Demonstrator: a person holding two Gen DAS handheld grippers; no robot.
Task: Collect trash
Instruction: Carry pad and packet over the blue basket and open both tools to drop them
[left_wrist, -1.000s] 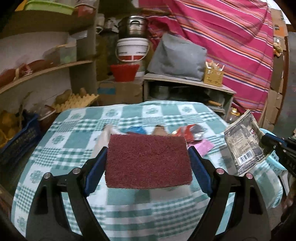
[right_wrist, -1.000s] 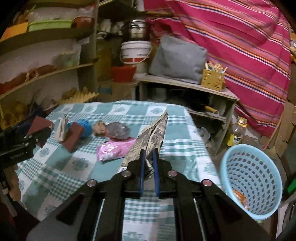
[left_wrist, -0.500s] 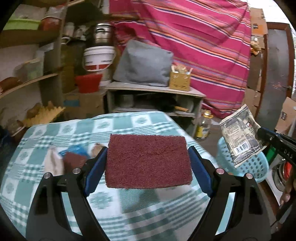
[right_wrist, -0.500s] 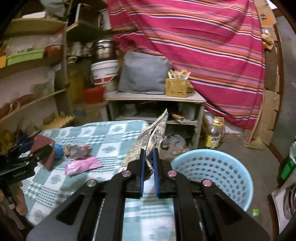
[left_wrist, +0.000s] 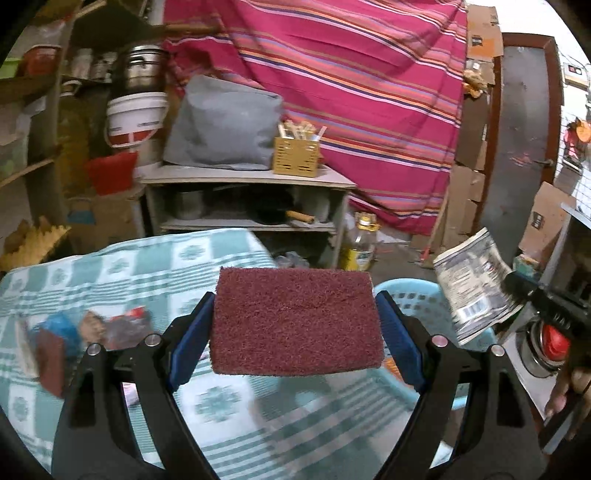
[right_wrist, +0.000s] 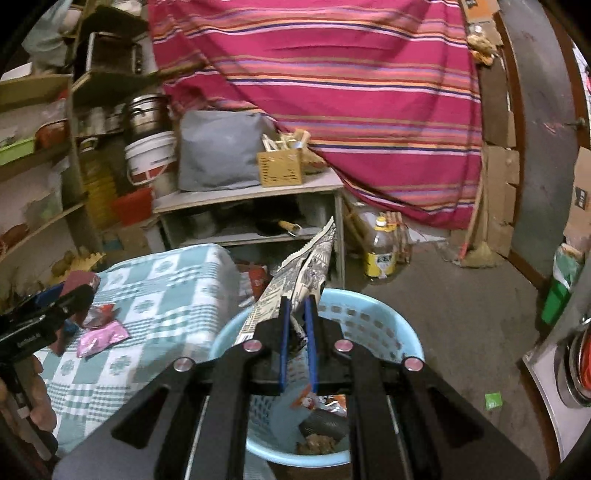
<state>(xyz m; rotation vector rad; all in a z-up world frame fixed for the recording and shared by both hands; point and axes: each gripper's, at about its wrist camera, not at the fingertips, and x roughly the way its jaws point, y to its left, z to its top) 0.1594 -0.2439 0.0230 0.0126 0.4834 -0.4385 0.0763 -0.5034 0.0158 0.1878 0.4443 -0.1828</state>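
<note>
My left gripper (left_wrist: 295, 306) is shut on a maroon scouring pad (left_wrist: 295, 321), held flat above the table's right edge, beside the light blue basket (left_wrist: 424, 299). My right gripper (right_wrist: 295, 306) is shut on a black-and-white printed wrapper (right_wrist: 310, 266), held over the basket (right_wrist: 369, 314), which holds some trash. The wrapper also shows at the right of the left wrist view (left_wrist: 472, 288). More trash lies on the checkered tablecloth: a pink packet (right_wrist: 103, 338), a red wrapper (right_wrist: 99, 314) and blurred pieces (left_wrist: 92, 328).
The table (left_wrist: 129, 266) with its green checkered cloth is at left. A grey shelf unit (right_wrist: 251, 206), a yellow-capped bottle (right_wrist: 380, 251) and a striped curtain (right_wrist: 351, 92) stand behind. Wall shelves (right_wrist: 37, 155) are at left. A steel pot (right_wrist: 576, 365) sits at the right.
Both grippers have swung right, off the table toward the basket. The wrapper is now over the basket and the pad is near its rim.
</note>
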